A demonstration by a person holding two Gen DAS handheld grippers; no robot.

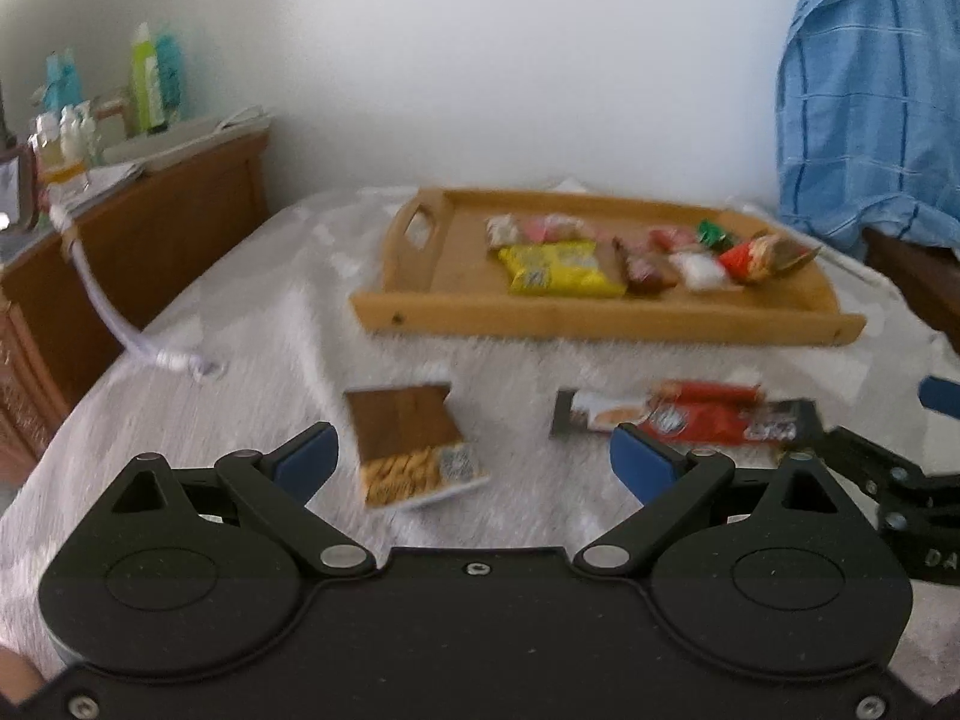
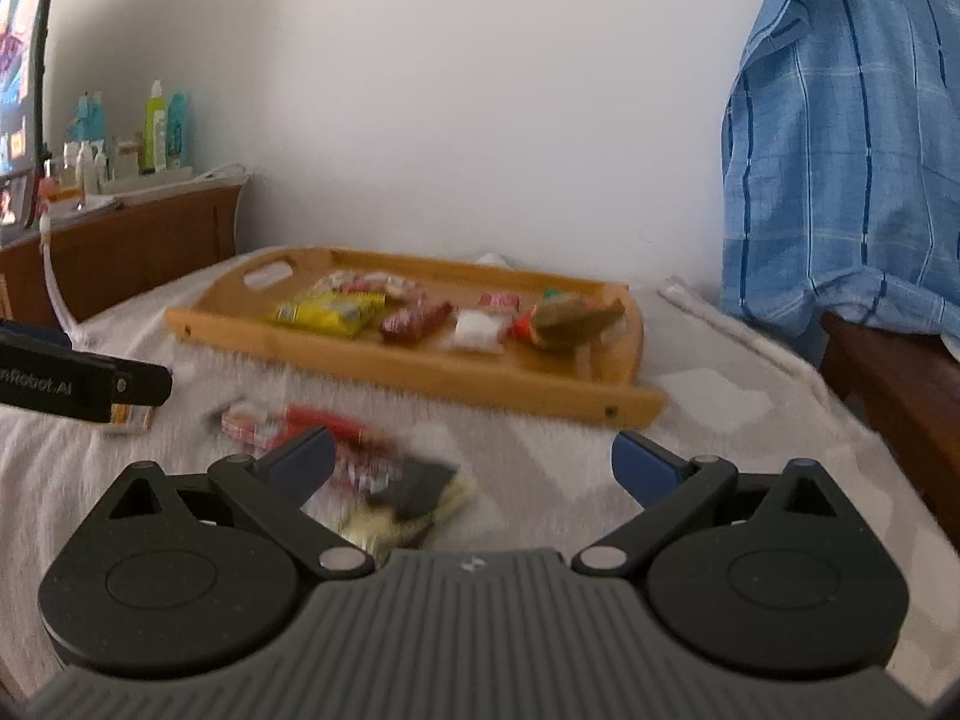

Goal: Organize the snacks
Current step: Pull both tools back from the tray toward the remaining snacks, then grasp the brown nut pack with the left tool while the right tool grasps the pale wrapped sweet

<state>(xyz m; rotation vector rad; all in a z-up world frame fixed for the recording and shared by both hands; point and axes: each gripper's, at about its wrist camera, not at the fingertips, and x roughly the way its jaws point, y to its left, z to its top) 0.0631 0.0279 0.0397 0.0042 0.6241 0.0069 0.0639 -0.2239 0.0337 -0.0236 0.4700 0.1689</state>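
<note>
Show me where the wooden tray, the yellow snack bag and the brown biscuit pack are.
wooden tray (image 1: pixel 600 317), left wrist view, bare front wall.
yellow snack bag (image 1: pixel 558 267), left wrist view, middle of the bag.
brown biscuit pack (image 1: pixel 408 432), left wrist view, brown upper face.

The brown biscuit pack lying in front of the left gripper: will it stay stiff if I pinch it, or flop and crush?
The brown biscuit pack lies flat with straight edges, so it probably holds its shape. Its clear window shows thin biscuit sticks, so a hard squeeze may break them. The film looks glossy and could slip between the open left gripper pads; it would likely drag on the textured bedcover.
</note>
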